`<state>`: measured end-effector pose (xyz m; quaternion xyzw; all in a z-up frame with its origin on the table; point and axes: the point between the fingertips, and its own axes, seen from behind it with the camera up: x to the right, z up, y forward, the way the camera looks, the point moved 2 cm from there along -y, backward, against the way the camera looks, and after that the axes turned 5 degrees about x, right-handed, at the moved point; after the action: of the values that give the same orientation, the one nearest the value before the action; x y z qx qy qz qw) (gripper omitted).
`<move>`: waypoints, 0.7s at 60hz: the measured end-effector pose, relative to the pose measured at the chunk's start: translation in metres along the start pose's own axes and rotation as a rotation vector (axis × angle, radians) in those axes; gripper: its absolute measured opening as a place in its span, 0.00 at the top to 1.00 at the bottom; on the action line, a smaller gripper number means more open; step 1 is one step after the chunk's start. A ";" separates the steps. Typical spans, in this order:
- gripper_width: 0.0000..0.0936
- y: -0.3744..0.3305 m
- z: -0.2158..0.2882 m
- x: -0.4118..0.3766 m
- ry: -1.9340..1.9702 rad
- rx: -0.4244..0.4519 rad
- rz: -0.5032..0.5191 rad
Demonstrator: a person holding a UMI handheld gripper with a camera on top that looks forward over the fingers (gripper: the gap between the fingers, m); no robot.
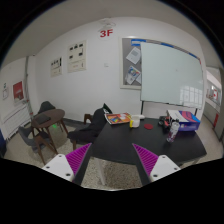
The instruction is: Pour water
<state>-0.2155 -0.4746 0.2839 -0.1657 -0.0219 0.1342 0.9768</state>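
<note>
Bottle (pixel 173 128) beyond open hand-held gripper (pixel 112 160)

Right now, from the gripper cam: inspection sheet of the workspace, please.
Surface: dark table beyond the fingers, its near part bare.
Job's things: no water vessel clearly made out; small items at the table's far right too small to identify.
Clutter: orange-and-white flat item on the table's far side.
Grippers: gripper open, fingers wide apart, holding nothing, short of the table.
Cables: nothing seen.
Surroundings: white projection screen on the back wall, red 3F sign above, chairs to the left of the table.
</note>
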 end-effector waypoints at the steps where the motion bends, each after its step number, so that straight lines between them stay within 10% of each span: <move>1: 0.14 0.005 -0.006 0.004 -0.002 0.000 -0.005; 25: 0.15 0.057 -0.111 0.191 0.017 -0.130 -0.202; 42: 0.15 0.173 -0.118 0.371 0.010 -0.034 -0.348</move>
<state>0.1082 -0.2550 0.1144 -0.1766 -0.0476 -0.0384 0.9824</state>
